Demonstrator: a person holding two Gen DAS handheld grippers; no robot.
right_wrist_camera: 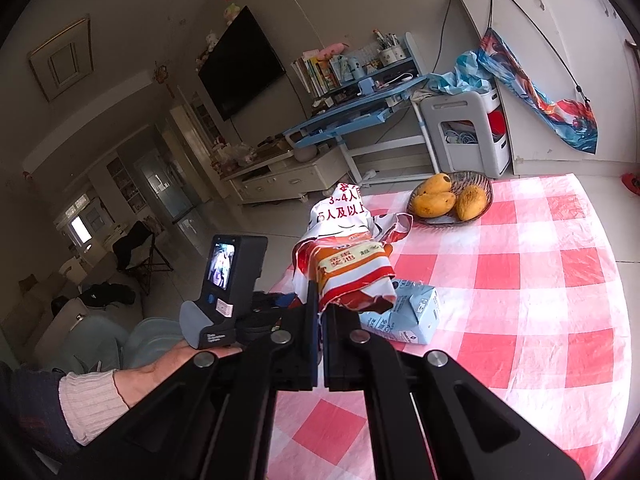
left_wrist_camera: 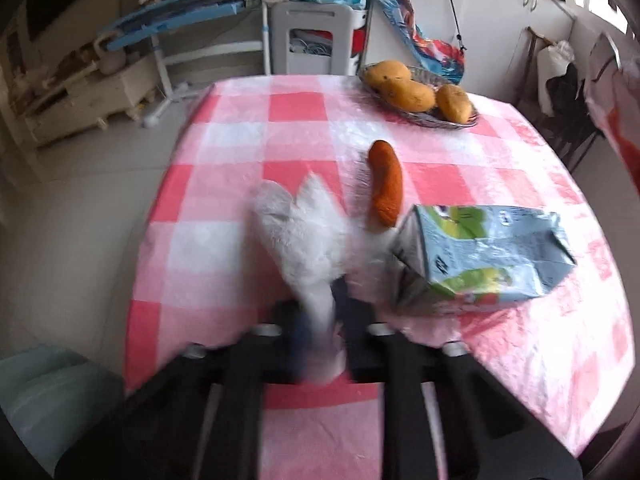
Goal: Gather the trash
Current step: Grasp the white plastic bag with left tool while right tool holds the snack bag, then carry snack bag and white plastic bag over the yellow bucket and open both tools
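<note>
The left gripper [left_wrist_camera: 316, 320] has its jaws pinched on the lower end of a crumpled tissue [left_wrist_camera: 300, 232], which sticks up blurred above the checked table [left_wrist_camera: 224, 208]. It looks feather-light and soft, so a pinch anywhere should hold, though it could tear or slip free. Just right of it lie an orange peel [left_wrist_camera: 386, 182] and a crushed carton [left_wrist_camera: 480, 256], light and stiff-edged, best taken by a folded corner; its print is too blurred to read. The right gripper [right_wrist_camera: 322, 312] has its jaws closed on the edge of a red and white bag [right_wrist_camera: 348, 256], thin, crinkly plastic, held up over the table's near side, printed "3~4人" and "5人及以上". Mangoes [right_wrist_camera: 436, 200] sit in a basket [right_wrist_camera: 480, 184] beyond
</note>
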